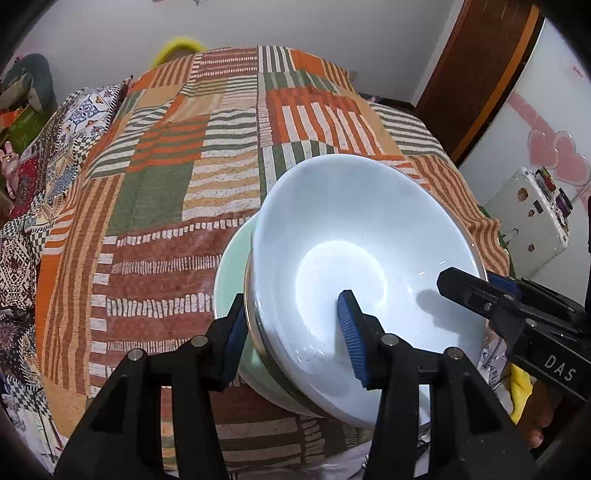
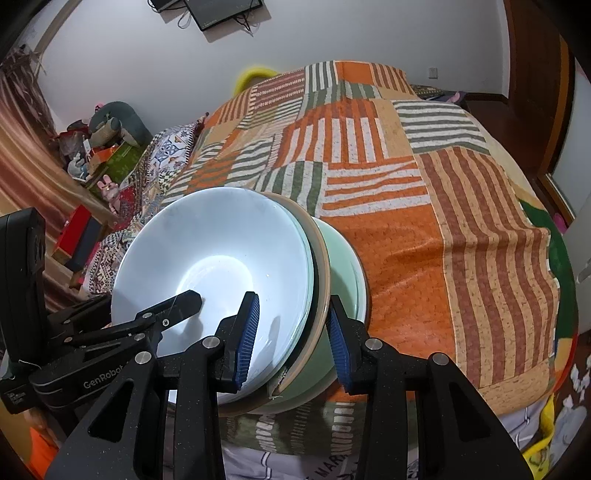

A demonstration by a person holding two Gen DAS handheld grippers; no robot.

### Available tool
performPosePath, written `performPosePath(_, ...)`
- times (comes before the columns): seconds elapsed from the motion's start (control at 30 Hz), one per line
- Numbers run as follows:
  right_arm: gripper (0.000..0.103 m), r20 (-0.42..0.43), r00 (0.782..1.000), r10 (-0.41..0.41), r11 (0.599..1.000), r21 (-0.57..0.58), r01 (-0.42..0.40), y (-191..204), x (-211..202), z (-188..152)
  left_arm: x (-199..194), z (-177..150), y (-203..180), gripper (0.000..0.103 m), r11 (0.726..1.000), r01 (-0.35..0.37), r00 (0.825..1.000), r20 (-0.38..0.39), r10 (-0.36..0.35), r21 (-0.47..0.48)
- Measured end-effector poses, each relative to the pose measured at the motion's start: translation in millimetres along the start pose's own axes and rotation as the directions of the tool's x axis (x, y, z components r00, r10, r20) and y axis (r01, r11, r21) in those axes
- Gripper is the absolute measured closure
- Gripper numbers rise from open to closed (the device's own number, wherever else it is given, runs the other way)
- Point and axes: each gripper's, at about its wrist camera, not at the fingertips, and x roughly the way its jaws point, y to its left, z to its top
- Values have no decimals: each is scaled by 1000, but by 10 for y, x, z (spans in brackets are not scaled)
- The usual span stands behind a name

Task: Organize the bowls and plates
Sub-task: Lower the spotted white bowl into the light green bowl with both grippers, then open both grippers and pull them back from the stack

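Stack of white ceramic bowl (image 1: 362, 258) nested in pale green bowl (image 2: 338, 258), clamped by left gripper (image 1: 291, 332) and right gripper (image 2: 291, 332), above striped patchwork bedspread (image 1: 166, 166).

- The green bowl (image 1: 231, 258) is mostly hidden behind the white bowl (image 1: 354, 236) nested in it; from the left side only a sliver of its rim and wall shows.
- The bed cover (image 2: 406, 229) disappears under the stacked bowls, so I cannot tell whether they rest on it or hang above it.
- A yellow thing (image 1: 181, 46) peeks over the far end of the bed; the rest is hidden.
- The dark screen (image 2: 221, 11) on the wall is cut off by the top edge.
- The toys (image 2: 107, 188) at the bedside are too small to tell apart.
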Motion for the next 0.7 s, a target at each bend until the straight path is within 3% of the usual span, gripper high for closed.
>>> performPosePath(0.47, 67, -25, 1000, 5, 1000, 26, -4, -108, 114, -39, 70, -30, -50, 55, 1000, -7, 1000, 8, 7, 31)
performPosePath(0.7, 66, -34, 998, 48, 997, 62, -46, -191, 123, -58, 44, -46, -69, 54, 998, -45, 999, 29, 44, 39)
